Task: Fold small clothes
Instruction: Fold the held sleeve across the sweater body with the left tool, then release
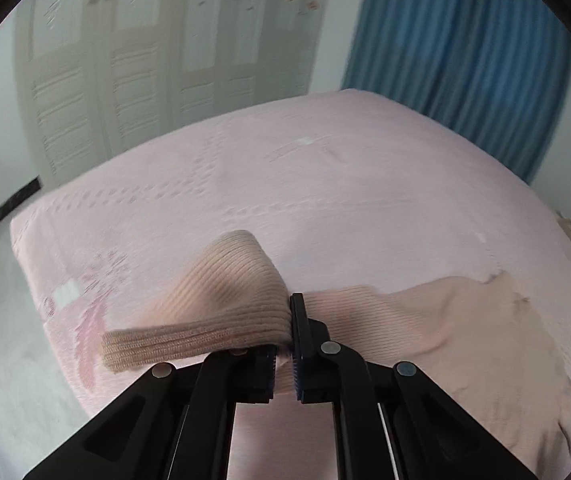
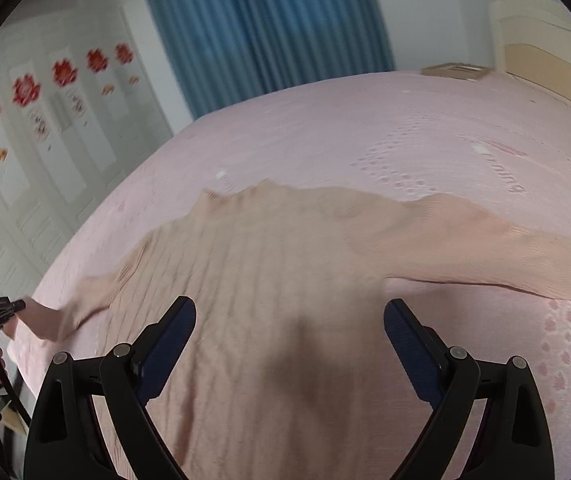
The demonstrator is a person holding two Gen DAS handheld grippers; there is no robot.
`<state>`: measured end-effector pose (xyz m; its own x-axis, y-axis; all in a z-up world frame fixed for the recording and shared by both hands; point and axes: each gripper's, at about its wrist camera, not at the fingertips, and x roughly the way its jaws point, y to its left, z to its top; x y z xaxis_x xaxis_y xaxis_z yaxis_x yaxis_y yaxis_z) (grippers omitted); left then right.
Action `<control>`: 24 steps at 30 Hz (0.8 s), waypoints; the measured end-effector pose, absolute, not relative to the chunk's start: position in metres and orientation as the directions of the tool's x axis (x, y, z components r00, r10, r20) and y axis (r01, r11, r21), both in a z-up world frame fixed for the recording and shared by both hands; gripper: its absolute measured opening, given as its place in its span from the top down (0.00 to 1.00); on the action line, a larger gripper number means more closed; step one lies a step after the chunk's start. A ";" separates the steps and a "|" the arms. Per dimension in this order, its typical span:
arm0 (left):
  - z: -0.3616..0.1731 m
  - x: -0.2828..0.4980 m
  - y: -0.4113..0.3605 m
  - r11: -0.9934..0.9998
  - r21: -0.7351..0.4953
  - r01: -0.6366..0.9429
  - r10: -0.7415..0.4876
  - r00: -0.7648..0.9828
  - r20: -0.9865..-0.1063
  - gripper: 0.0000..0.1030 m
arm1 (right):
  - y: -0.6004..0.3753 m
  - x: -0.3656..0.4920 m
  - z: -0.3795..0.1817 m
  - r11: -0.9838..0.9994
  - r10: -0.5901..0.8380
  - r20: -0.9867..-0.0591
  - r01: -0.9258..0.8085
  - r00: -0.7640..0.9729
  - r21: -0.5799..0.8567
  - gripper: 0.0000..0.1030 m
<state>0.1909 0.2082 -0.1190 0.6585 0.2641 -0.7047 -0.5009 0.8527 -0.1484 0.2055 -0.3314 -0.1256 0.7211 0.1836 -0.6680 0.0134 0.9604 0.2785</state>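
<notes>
Your left gripper (image 1: pixel 285 354) is clamped on the ribbed cuff (image 1: pixel 189 336) of the sweater (image 2: pixel 269 280), with the knit pinched between both pads. The free end of the cuff curls over and hangs toward 9 o'clock, because you grip it a little way in from the edge. Holding here gives you control of the whole sleeve for a fold toward the body.

The sweater lies spread on the pink bedcover (image 2: pixel 365 132). In the right wrist view its body fills the centre, its other sleeve (image 2: pixel 525 256) runs out toward 3 o'clock, and the held sleeve trails toward 8 o'clock, where the left gripper appears at the frame edge.

Your right gripper (image 2: pixel 290 320) stands wide apart above the sweater's body, holding nothing. It appears to hover clear of the knit, though blur makes contact hard to judge. This position suits pinning the body down while the sleeve crosses over.

The fold itself is not yet made.
</notes>
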 end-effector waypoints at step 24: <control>-0.128 0.300 -0.179 0.993 -0.005 0.119 -0.083 0.667 -0.740 0.93 | -0.455 0.190 -0.135 0.918 -0.012 -0.689 0.282 0.725 0.280 0.09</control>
